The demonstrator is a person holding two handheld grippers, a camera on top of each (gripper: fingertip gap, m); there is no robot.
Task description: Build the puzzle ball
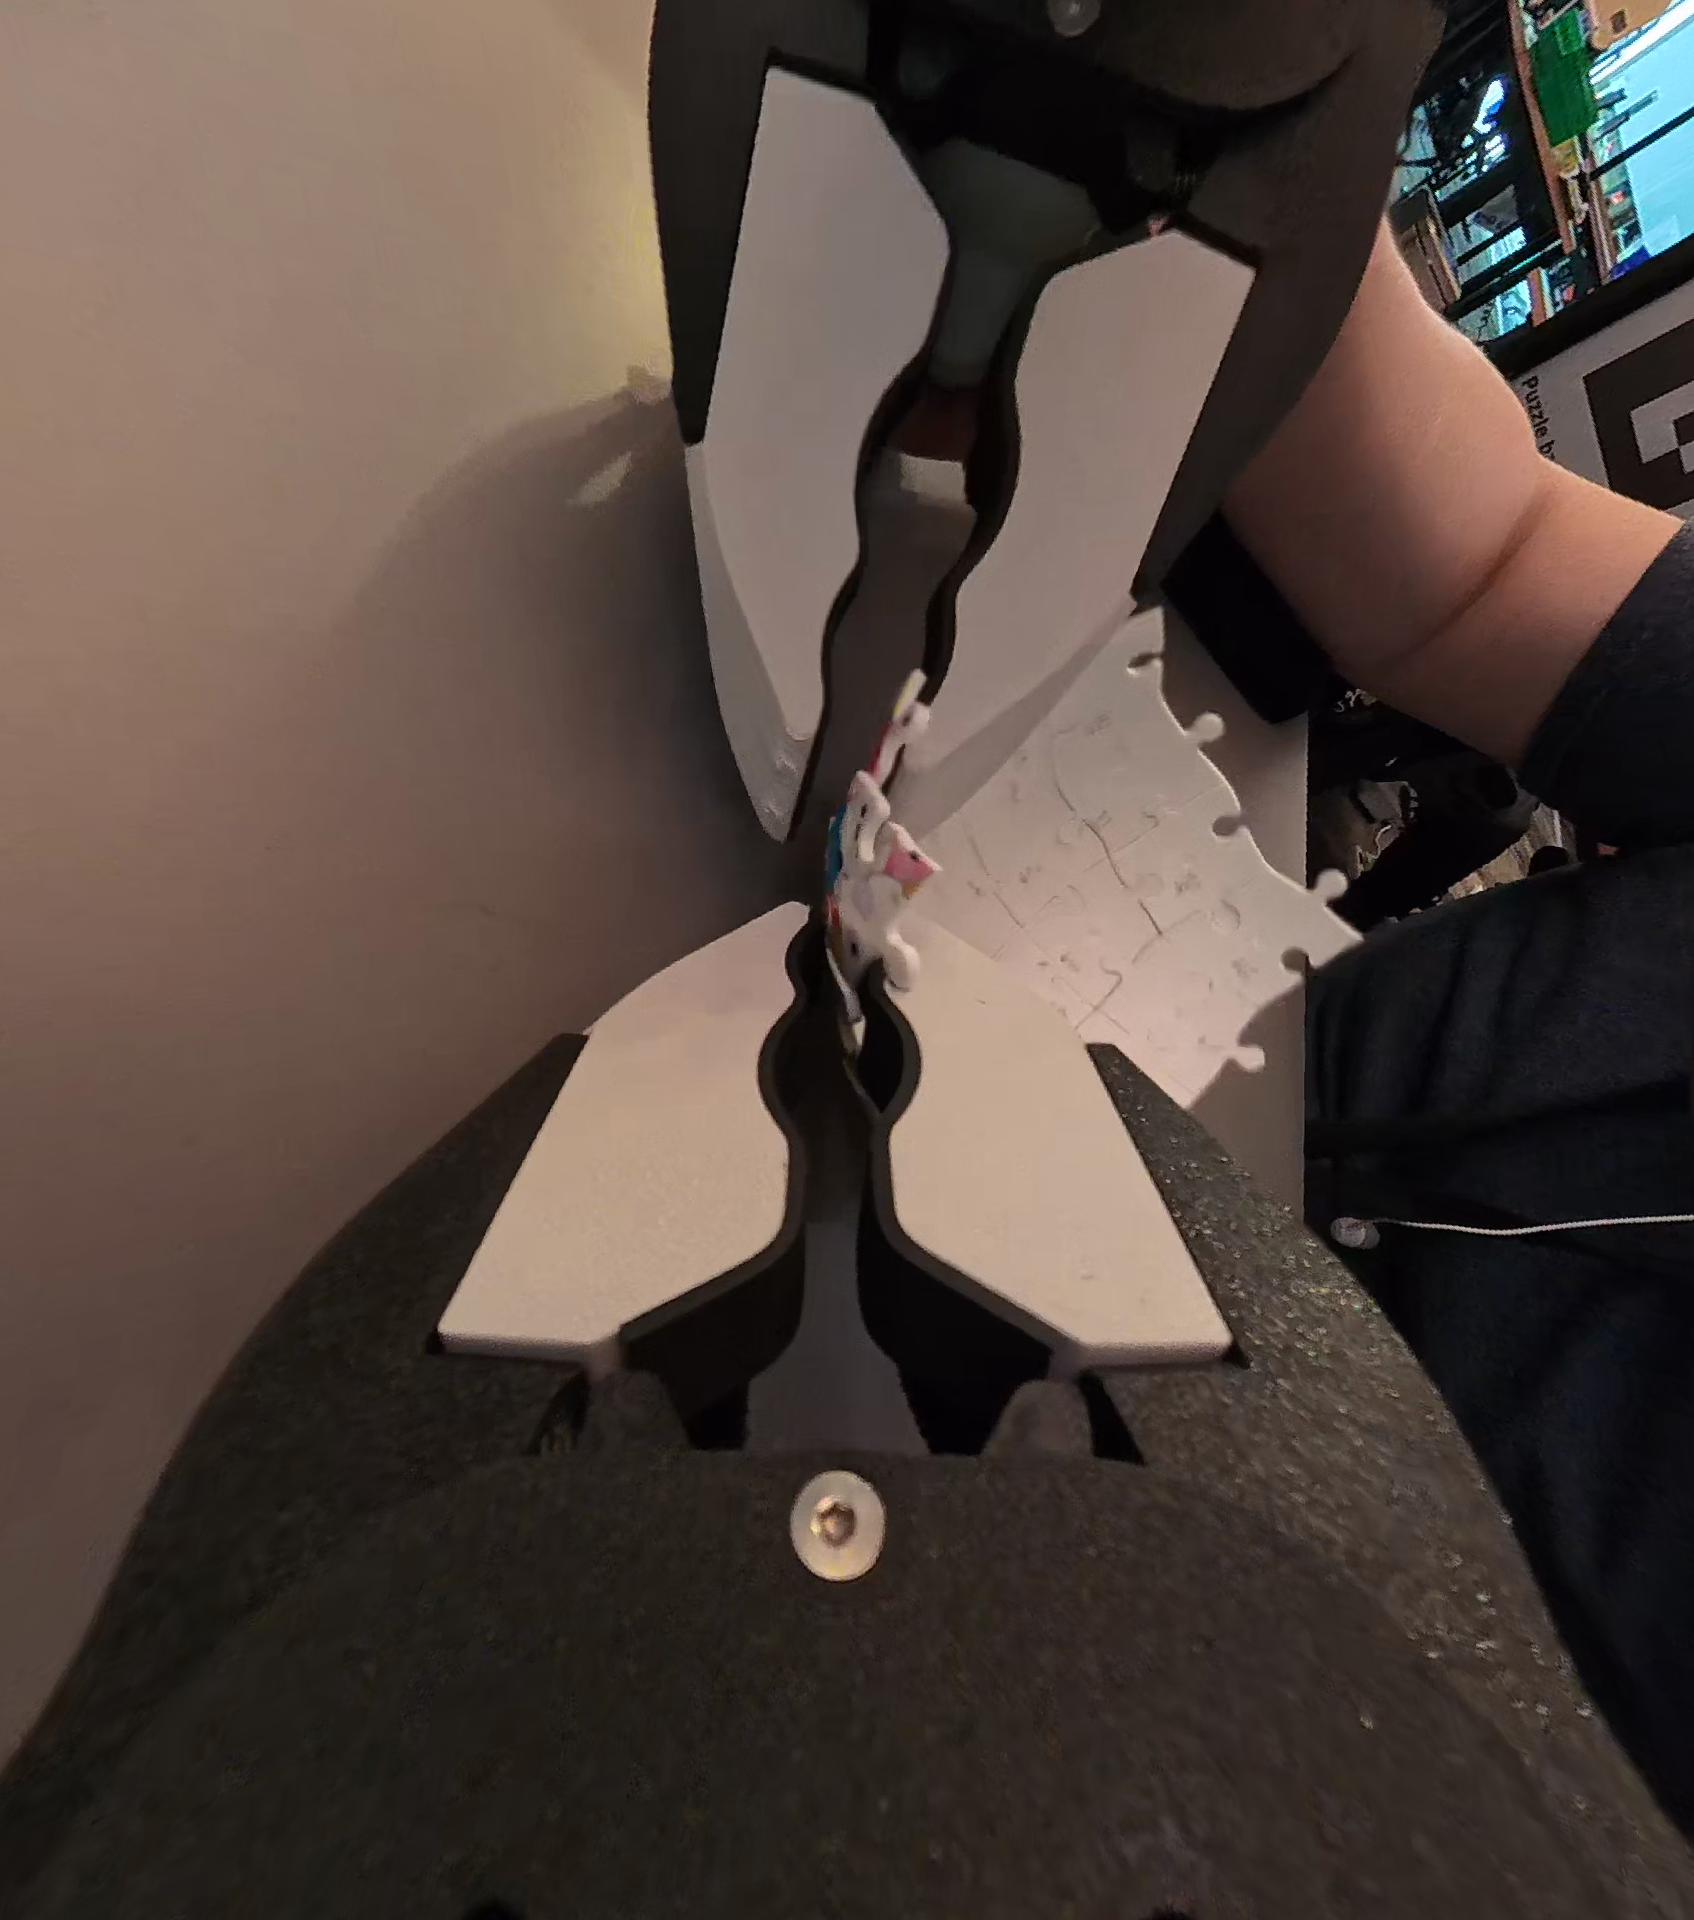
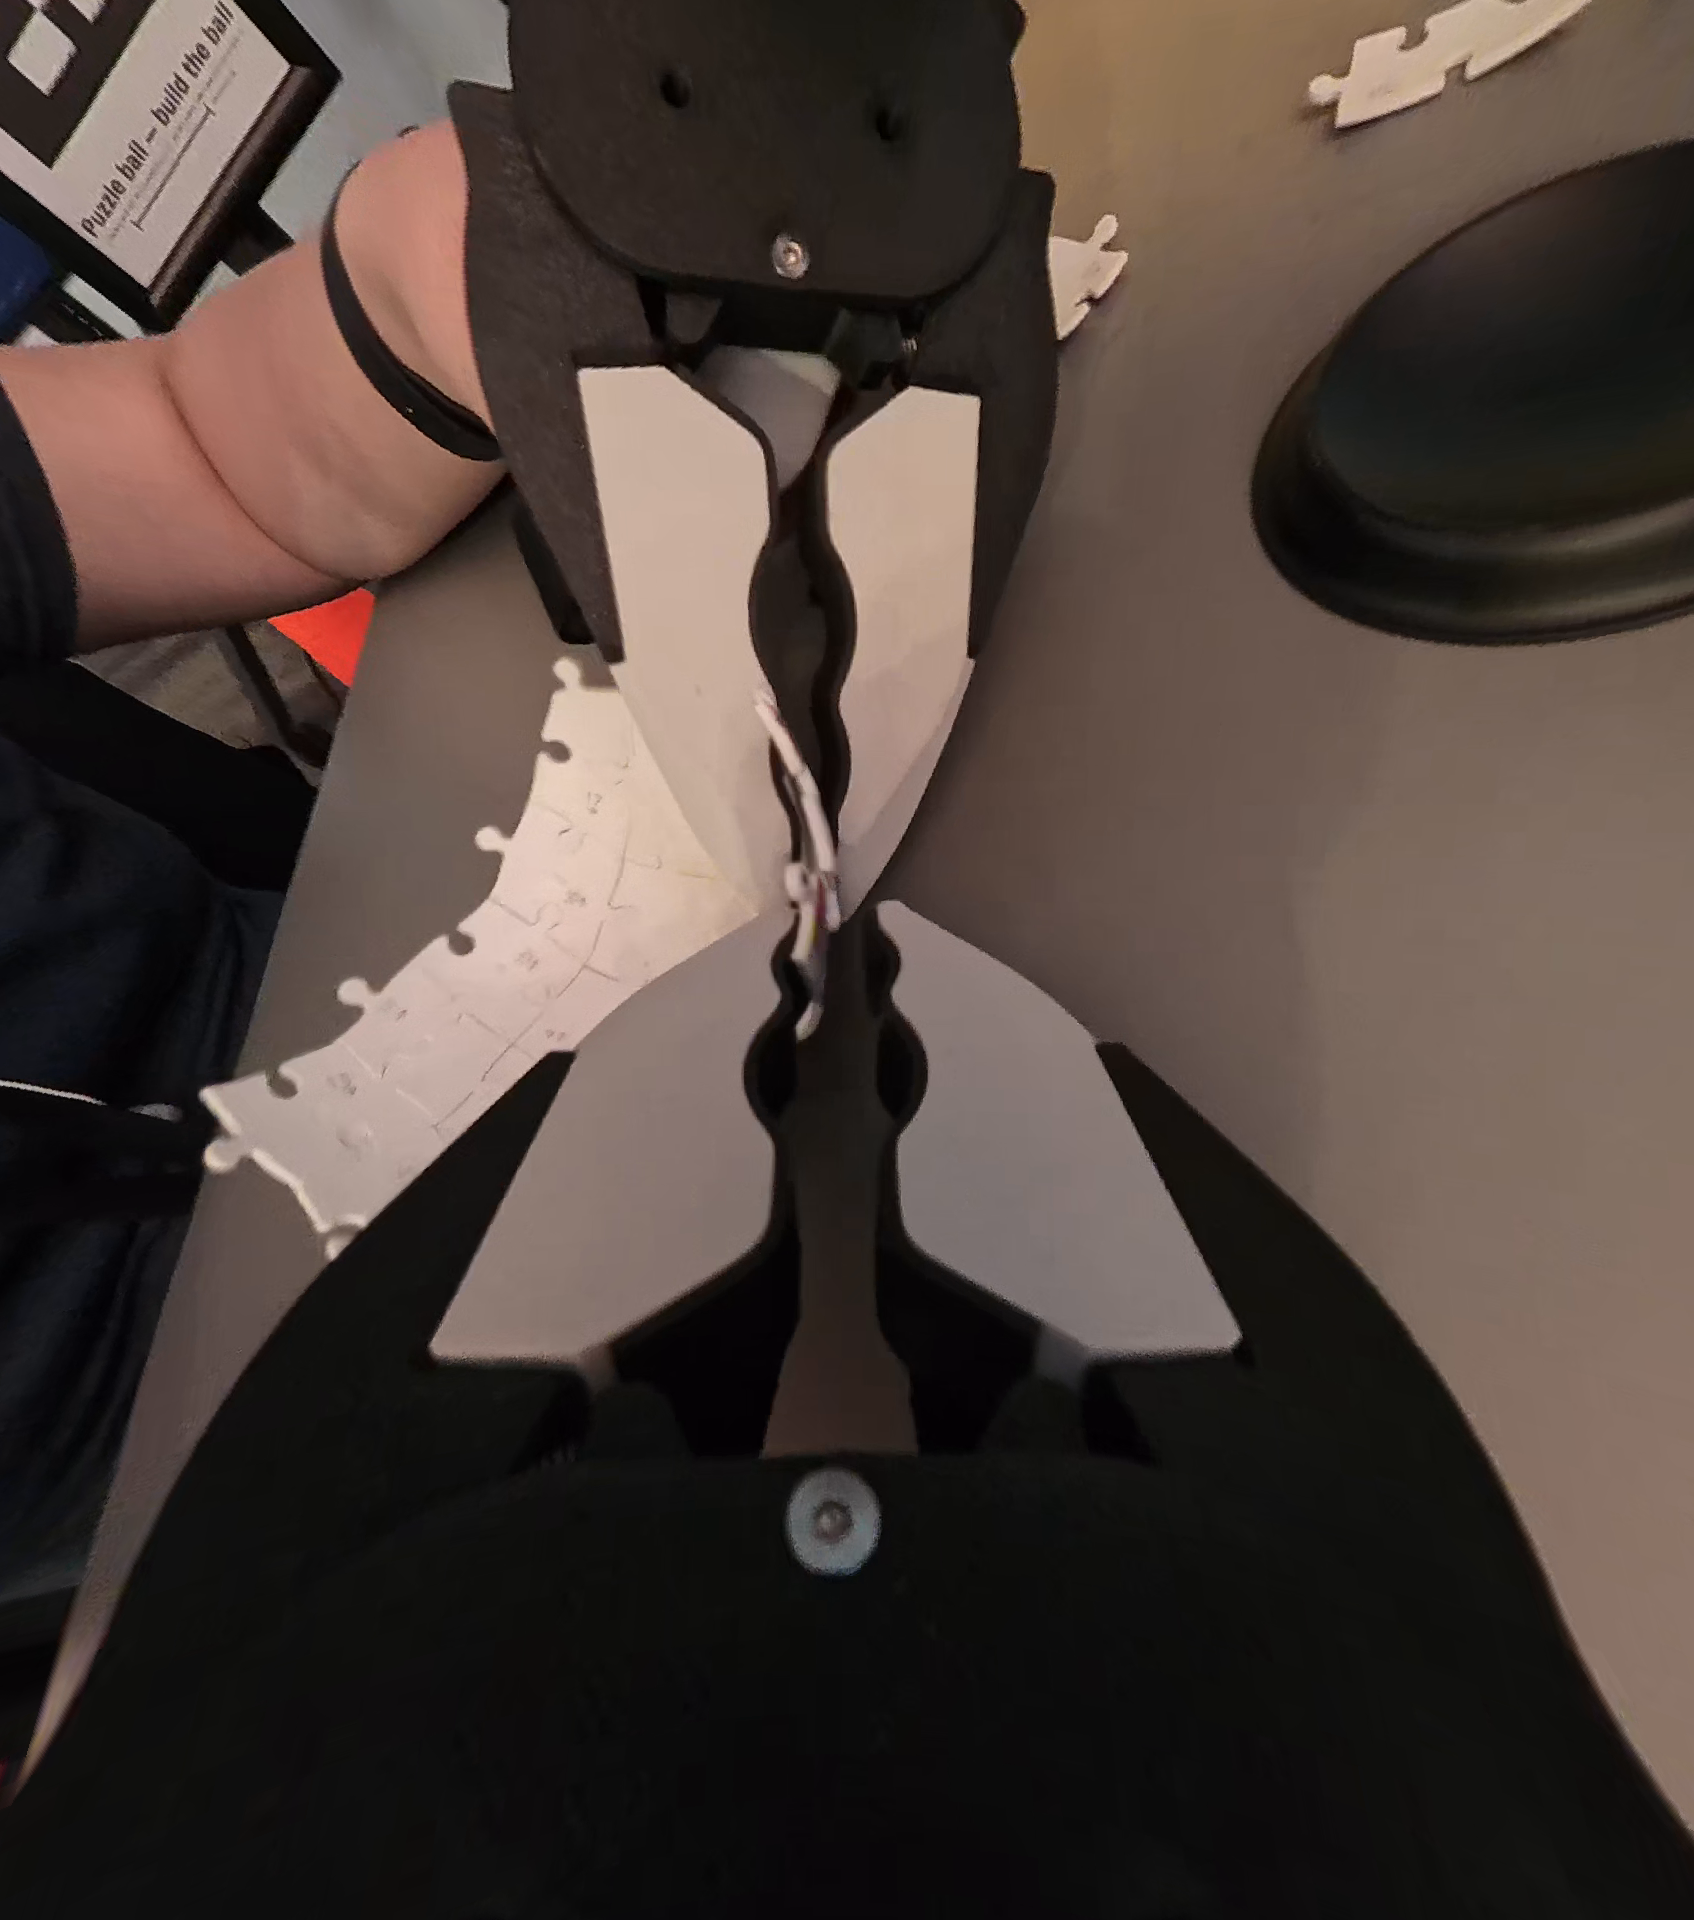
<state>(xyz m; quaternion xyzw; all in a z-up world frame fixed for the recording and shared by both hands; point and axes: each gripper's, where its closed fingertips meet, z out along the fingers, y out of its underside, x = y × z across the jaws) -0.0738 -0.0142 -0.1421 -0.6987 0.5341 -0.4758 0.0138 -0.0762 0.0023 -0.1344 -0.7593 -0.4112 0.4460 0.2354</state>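
Observation:
My left gripper (image 1: 848, 935) and my right gripper (image 2: 827, 930) meet tip to tip above the grey table (image 2: 1238, 935). Each is shut on a small puzzle piece with a colourful print. The two pieces (image 1: 874, 883) touch edge to edge between the tips; I cannot tell whether they are locked together. In the right wrist view they show edge-on (image 2: 810, 831). The right gripper (image 1: 838, 821) comes down from the top of the left wrist view, and the left gripper (image 2: 817, 878) does the same in the right wrist view. A curved strip of joined pieces (image 2: 510, 935), white side up, lies below on the table and also shows in the left wrist view (image 1: 1134, 883).
A black oval dish (image 2: 1549, 416) sits on the table to the right. Loose white pieces (image 2: 1425, 62) lie at the far edge, one (image 2: 1087, 270) beside the left gripper. A person's forearm (image 2: 251, 447) and dark clothing are at the table edge. A framed sign (image 2: 116, 135) stands behind. My left and right fingertips are right by each other. The black oval dish (image 2: 1549, 416) is about 12 cm from both grippers' fingertips.

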